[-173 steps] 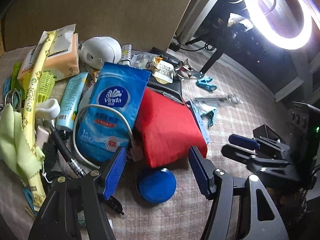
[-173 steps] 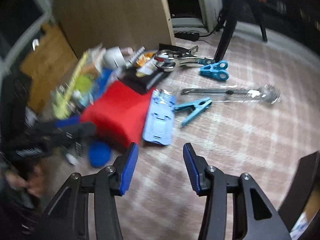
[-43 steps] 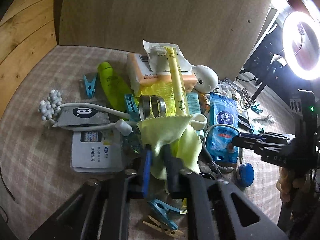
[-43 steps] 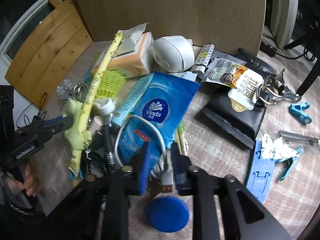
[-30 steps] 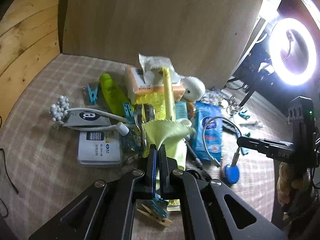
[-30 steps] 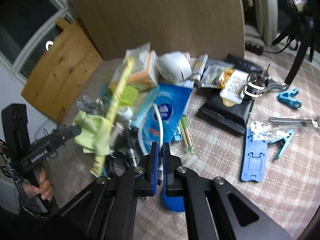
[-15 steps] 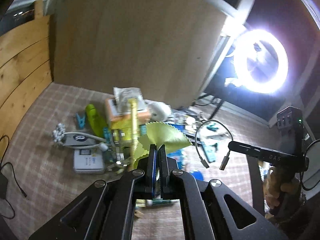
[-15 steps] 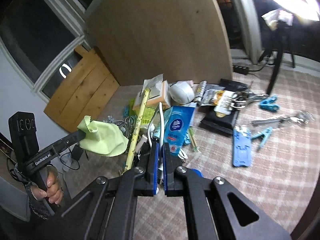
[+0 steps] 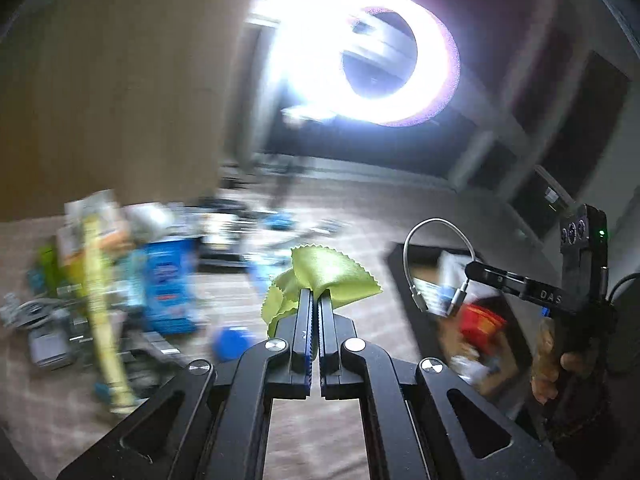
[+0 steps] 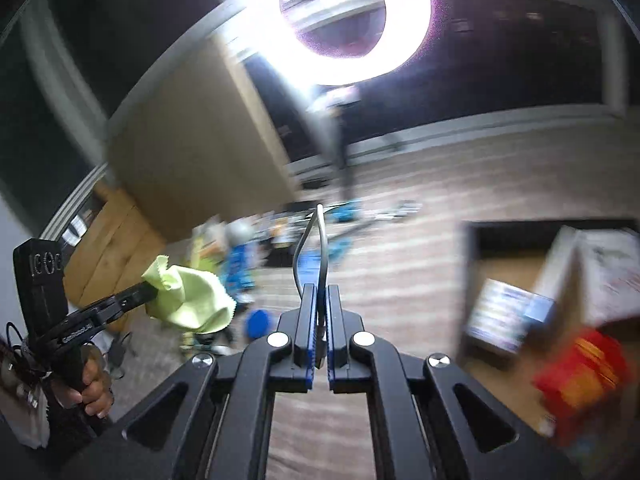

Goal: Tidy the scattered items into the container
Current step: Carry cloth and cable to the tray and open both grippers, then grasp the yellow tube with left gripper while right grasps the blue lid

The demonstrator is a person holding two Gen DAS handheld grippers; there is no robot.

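My left gripper [image 9: 315, 294] is shut on a yellow-green cloth [image 9: 328, 276] and holds it in the air; the right wrist view shows that cloth [image 10: 192, 300] hanging at the left. My right gripper [image 10: 320, 290] is shut on a short white cable [image 10: 314, 240], whose loop [image 9: 438, 248] hangs over the black container [image 9: 404, 276] in the left wrist view. The container [image 10: 476, 240] lies at the right and holds a red item [image 10: 580, 376], a box and papers. The pile of scattered items [image 9: 120, 272] lies blurred at the left.
A bright ring light [image 9: 376, 52] on a stand glares above. A wooden board [image 9: 112, 112] stands behind the pile. A round blue case [image 9: 232, 342] lies on the checked cloth [image 9: 224, 292] between pile and container.
Both grippers have lifted and swung right, away from the pile toward the black container, carrying the cloth and the cable. The container has come into view; the frames are motion-blurred.
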